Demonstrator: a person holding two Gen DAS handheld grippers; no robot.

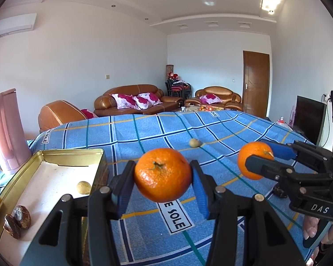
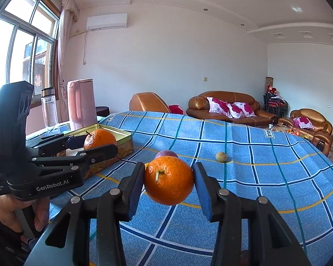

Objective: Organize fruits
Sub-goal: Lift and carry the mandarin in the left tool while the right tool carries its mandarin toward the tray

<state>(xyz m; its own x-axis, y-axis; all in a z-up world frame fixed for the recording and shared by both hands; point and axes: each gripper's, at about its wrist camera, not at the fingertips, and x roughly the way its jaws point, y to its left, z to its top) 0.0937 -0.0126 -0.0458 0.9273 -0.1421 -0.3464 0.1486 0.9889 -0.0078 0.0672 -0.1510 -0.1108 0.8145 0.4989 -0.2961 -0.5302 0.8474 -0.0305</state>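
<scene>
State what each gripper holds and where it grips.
The left gripper clamps an orange by its two opposite sides; the right gripper clamps another orange the same way.

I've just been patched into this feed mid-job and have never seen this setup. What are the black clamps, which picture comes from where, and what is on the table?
There is no robot arm: a person holds a two-finger clamp in each hand, each with a camera looking along its fingers.

The left wrist view shows the left gripper shut on a mandarin, with the right gripper off to the right. The right wrist view shows the right gripper shut on a second mandarin.

On the blue checked tablecloth sits an open gold tin holding a small yellowish fruit and two dark wrinkled fruits. Another small yellowish fruit lies loose on the cloth, and a purple fruit sits behind the second mandarin.
</scene>
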